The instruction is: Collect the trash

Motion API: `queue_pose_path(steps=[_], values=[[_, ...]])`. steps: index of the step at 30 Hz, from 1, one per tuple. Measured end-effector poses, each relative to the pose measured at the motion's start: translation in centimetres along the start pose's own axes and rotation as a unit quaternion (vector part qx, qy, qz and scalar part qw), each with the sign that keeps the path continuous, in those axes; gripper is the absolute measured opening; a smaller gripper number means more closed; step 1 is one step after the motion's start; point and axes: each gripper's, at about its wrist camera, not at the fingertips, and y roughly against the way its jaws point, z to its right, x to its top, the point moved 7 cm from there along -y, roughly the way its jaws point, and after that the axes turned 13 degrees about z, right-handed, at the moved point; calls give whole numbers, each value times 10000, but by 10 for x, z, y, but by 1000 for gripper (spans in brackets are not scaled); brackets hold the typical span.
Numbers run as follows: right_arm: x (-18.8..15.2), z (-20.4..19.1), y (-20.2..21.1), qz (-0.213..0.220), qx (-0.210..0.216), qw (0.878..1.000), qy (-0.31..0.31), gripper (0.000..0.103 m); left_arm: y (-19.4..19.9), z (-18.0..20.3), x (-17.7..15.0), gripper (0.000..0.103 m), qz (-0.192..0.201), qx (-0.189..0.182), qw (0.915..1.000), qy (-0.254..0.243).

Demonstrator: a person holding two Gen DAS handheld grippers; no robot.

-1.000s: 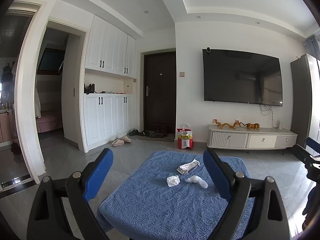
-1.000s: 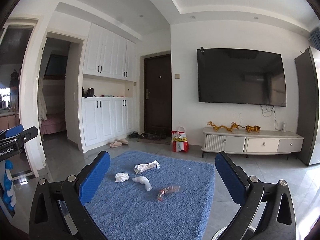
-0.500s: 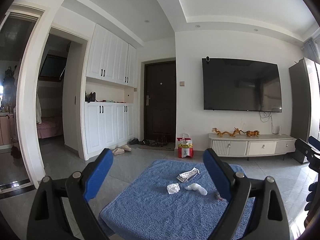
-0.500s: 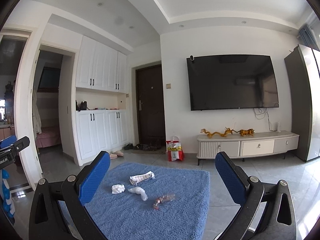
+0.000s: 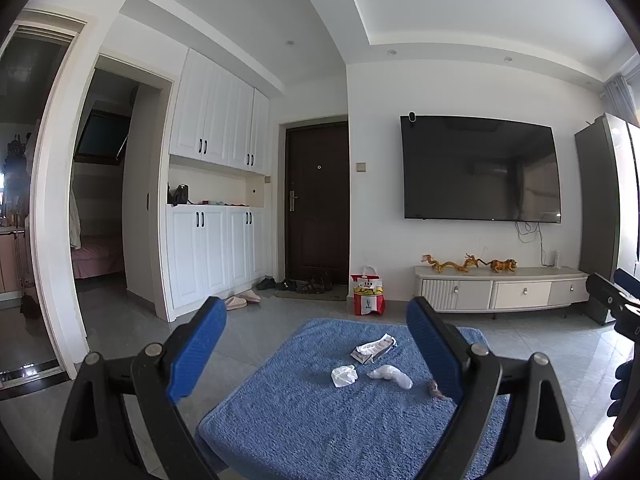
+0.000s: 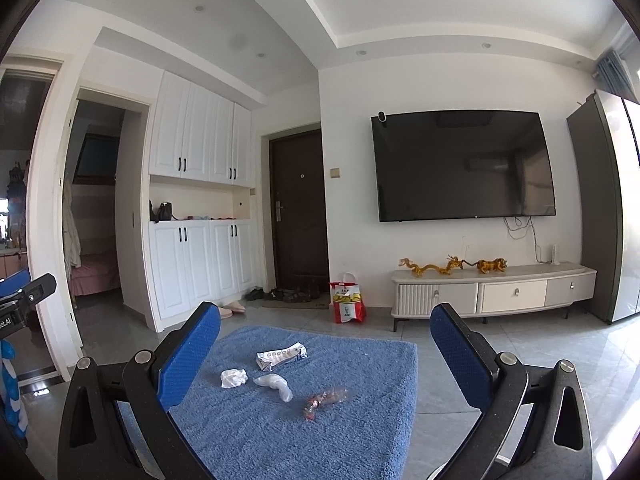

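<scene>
Fingers (image 5: pixel 196 354) of both grippers spread wide and empty, level above blue mat (image 6: pixel 340 432) with scattered trash (image 6: pixel 282 354).

Left gripper (image 5: pixel 312 344): both blue-padded fingers (image 5: pixel 196 354) rise from the lower edge of the left wrist frame, spread wide apart, nothing between them; the black finger arms and their pivot bolts fill the lower left and lower right corners. Right gripper (image 6: pixel 320 354): same condition in the right wrist frame, blue pads (image 6: pixel 460 358) splayed wide, gap empty, black linkage in both lower corners. Each gripper also shows in the other's view: part of the right one at the far right edge of the left wrist frame, part of the left one at the far left edge of the right wrist frame. Both are held level, pointing forward, side by side.
</scene>
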Motion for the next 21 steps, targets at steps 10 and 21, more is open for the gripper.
queue_pose_path(steps=[10, 21], values=[[2, 5, 3, 41, -49, 10000, -2, 103, 1, 3, 1, 92, -26, -57, 10000, -33], [2, 6, 2, 10, -57, 10000, 13, 103, 2, 6, 0, 92, -67, -67, 9999, -35]])
